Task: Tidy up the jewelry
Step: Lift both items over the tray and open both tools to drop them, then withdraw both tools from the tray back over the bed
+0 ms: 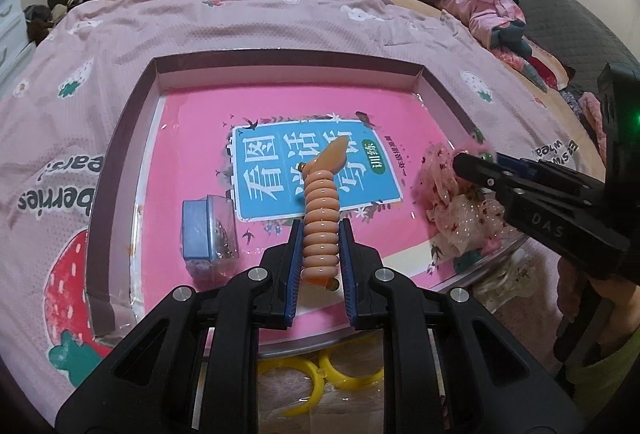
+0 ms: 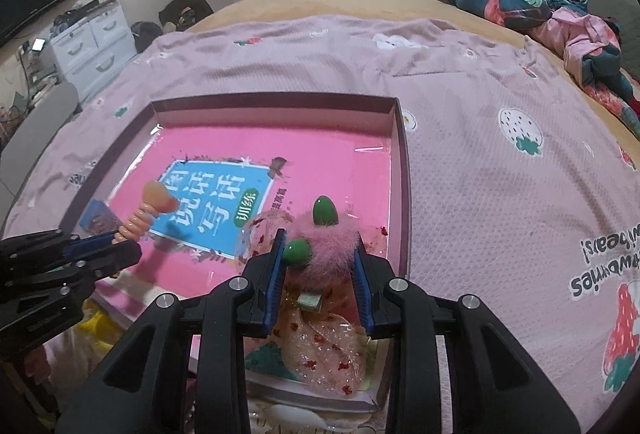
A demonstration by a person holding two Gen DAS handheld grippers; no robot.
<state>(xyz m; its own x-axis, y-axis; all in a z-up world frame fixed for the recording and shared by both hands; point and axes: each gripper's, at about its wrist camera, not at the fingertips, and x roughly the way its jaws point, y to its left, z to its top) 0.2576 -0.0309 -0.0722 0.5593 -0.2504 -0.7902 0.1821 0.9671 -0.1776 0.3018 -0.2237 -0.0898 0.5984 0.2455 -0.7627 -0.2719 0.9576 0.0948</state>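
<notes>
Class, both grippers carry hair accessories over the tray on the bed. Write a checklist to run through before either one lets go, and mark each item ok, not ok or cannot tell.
1. Left gripper shut on the coil tie: ok.
2. Right gripper gripping the fluffy clip: ok, pads press its sides.
3. Both items above the tray, inside its walls: ok.
4. Bare tray floor under the coil tie: ok.
5. Spot under the fluffy clip free: not ok, a sheer scrunchie lies there.
6. Grippers apart from each other: ok.
7. Small clear box open to take items: cannot tell.
</notes>
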